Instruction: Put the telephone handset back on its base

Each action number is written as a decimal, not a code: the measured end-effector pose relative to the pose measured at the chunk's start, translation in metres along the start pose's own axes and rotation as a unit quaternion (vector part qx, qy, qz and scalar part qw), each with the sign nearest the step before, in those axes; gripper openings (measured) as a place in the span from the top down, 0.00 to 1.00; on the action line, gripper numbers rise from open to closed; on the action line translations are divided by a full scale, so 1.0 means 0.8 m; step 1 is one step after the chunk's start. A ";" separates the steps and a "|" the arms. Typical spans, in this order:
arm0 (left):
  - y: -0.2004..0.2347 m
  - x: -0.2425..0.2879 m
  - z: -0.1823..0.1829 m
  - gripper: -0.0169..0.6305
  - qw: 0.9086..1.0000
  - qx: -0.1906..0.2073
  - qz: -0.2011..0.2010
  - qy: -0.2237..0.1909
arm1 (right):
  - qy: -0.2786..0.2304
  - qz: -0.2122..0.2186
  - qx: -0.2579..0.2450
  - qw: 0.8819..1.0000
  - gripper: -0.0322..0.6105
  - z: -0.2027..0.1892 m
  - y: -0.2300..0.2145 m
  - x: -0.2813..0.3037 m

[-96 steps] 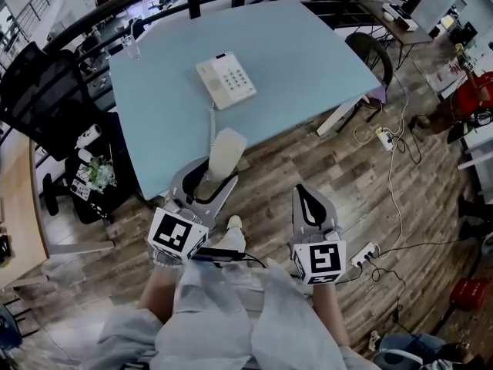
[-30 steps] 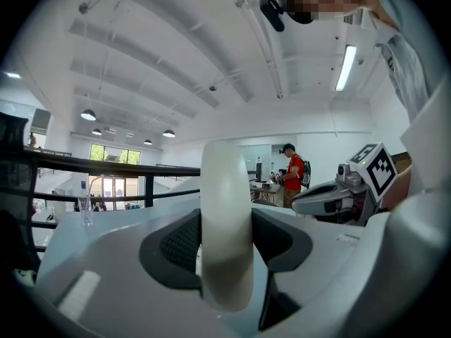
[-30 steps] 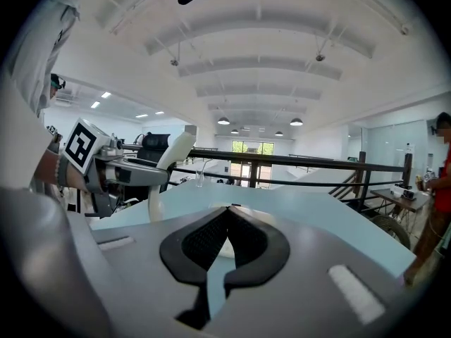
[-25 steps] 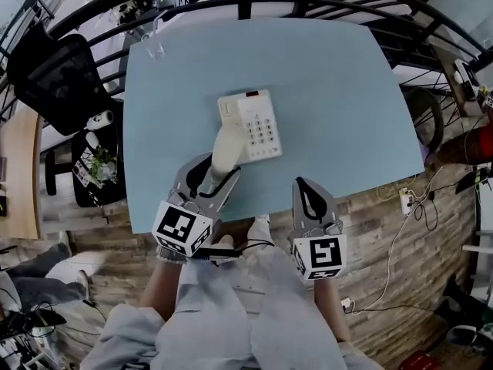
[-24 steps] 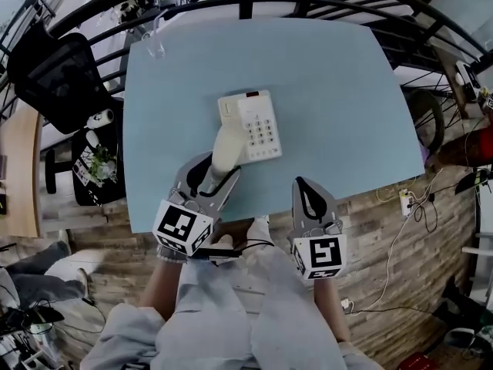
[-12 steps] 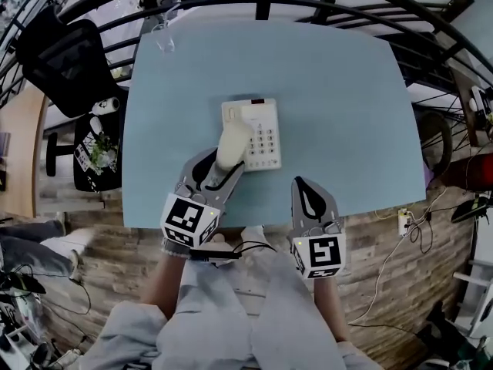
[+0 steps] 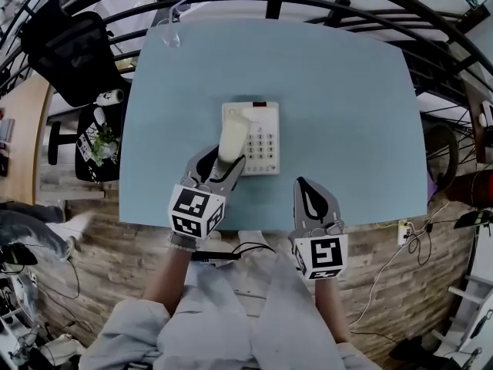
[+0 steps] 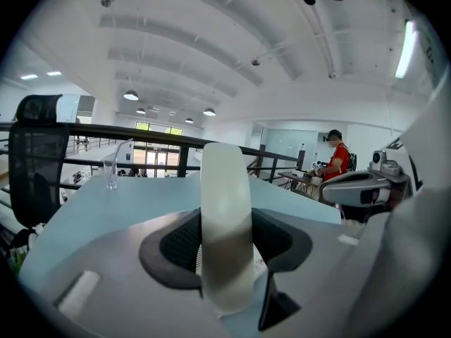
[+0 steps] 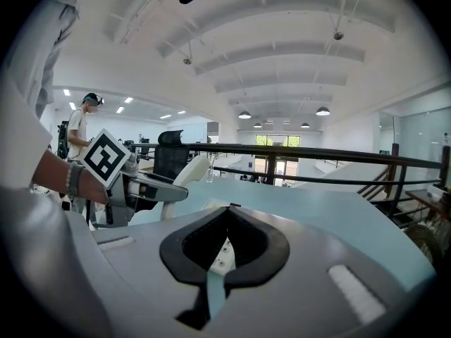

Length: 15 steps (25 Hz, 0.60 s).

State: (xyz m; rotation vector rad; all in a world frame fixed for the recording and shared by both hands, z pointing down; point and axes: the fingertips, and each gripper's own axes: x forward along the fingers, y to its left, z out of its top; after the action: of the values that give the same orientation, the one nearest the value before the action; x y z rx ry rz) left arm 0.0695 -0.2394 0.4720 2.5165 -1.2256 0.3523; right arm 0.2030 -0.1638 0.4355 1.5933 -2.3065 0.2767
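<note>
A cream telephone base [image 7: 259, 137] with a keypad lies on the light blue table [image 7: 339, 106]. My left gripper [image 7: 218, 169] is shut on the cream handset [image 7: 233, 138], which hangs over the base's left side, above the cradle. In the left gripper view the handset [image 8: 225, 224] stands upright between the jaws and hides most of the base. My right gripper [image 7: 311, 204] is shut and holds nothing, near the table's front edge to the right of the base. Through its jaws I see a strip of the keypad [image 9: 223, 254], and the handset [image 9: 184, 177] off to the left.
A clear glass [image 7: 169, 31] stands at the table's far left corner. A black railing [image 7: 308, 2] curves behind the table. A black office chair [image 7: 65, 41] sits to the left. A person in red [image 8: 337, 157] stands far off beyond the table.
The left gripper has carried the handset forward from in front of the table to over the base's left side. The right gripper has kept its pose, shut.
</note>
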 end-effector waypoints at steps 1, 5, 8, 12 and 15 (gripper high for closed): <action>0.001 0.005 -0.002 0.64 1.000 -0.004 0.004 0.005 | 0.001 0.002 0.001 1.000 0.95 -0.001 -0.002 0.001; 0.009 0.024 -0.012 0.64 0.999 -0.011 0.026 0.026 | 0.004 0.008 0.002 1.000 0.95 -0.004 -0.009 0.004; 0.015 0.034 -0.021 0.64 0.998 -0.017 0.044 0.040 | 0.007 0.013 0.002 1.000 0.95 -0.007 -0.016 0.006; 0.023 0.047 -0.032 0.64 0.996 -0.033 0.064 0.054 | 0.009 0.018 0.002 1.000 0.95 -0.009 -0.024 0.009; 0.028 0.056 -0.041 0.64 0.994 -0.041 0.076 0.066 | 0.008 0.022 0.001 1.000 0.95 -0.009 -0.028 0.011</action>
State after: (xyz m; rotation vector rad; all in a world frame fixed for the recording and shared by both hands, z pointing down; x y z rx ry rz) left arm 0.0762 -0.2716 0.5216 2.2978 -1.3541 0.4873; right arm 0.2219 -0.1768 0.4449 1.5369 -2.3311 0.3007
